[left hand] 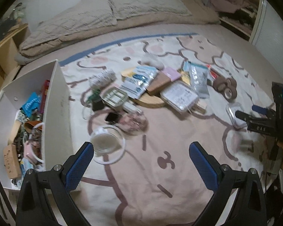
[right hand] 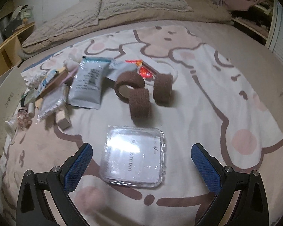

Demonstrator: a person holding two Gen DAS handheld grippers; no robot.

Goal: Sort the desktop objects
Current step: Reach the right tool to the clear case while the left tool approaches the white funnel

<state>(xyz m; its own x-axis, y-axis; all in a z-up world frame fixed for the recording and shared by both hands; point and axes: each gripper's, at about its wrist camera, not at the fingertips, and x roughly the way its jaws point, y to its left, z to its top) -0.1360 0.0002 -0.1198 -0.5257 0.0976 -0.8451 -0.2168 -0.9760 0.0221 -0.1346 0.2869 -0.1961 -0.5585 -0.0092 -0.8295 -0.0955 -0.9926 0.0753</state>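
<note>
A pile of small objects lies on a patterned rug (left hand: 160,169). My left gripper (left hand: 141,150) is open and empty, just above a clear round cup (left hand: 105,143) that lies by its left finger. A white storage box (left hand: 54,101) with several sorted items stands to its left. My right gripper (right hand: 141,152) is open and empty over a clear square plastic case (right hand: 134,156), which lies between its fingers. Three brown tape rolls (right hand: 139,92) lie beyond the case. The right gripper also shows at the right edge of the left wrist view (left hand: 262,120).
Packets (left hand: 139,79), a wooden board (left hand: 151,99), a green tray (left hand: 115,98) and a grey pouch (right hand: 88,84) lie in the pile. A low mattress with bedding (left hand: 113,18) runs along the far side. A wooden shelf (left hand: 5,45) stands at the left.
</note>
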